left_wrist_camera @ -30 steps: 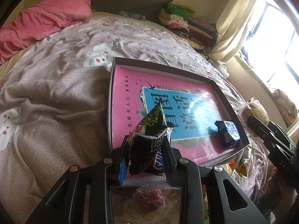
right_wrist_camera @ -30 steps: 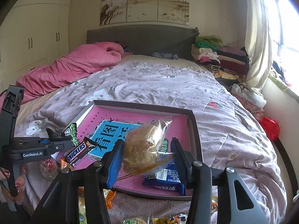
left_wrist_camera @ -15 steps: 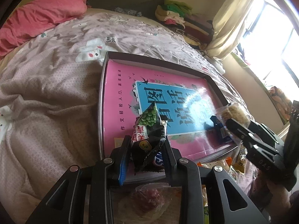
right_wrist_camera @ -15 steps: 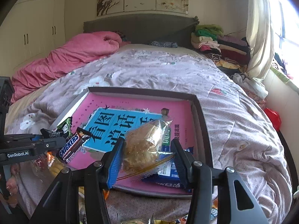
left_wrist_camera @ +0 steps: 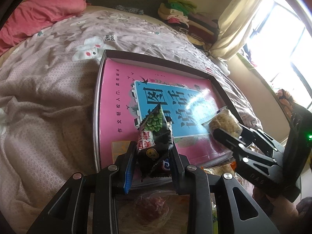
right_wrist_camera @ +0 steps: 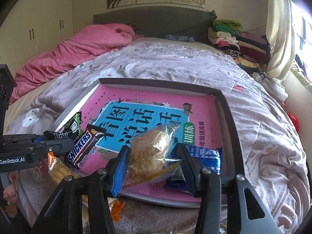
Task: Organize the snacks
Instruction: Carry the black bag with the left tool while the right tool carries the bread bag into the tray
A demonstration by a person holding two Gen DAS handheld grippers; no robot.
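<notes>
A: Jaws clamped, both sides. Left gripper (left_wrist_camera: 152, 156) grips a black pea packet (left_wrist_camera: 156, 134); right gripper (right_wrist_camera: 154, 165) grips a clear bag (right_wrist_camera: 152, 154) of golden-brown snack.

B: Where?

A: Both hover over the near edge of the tray (right_wrist_camera: 228, 105) on the bed (right_wrist_camera: 175, 62). Pink book (right_wrist_camera: 202, 109) lines the tray floor.

B: Anything already in it?

A: Blue packet (right_wrist_camera: 206, 156) lies in the near right corner, just behind the bag. Snickers (right_wrist_camera: 83, 146) sits at the near left edge, beside the pea packet; whether the left jaws also pinch it, cannot tell. More snacks lie loose below the tray edge.

B: Step?

A: Placing, I judge. Next: lower each onto bare pink, apart from the blue packet, then part the jaws.
</notes>
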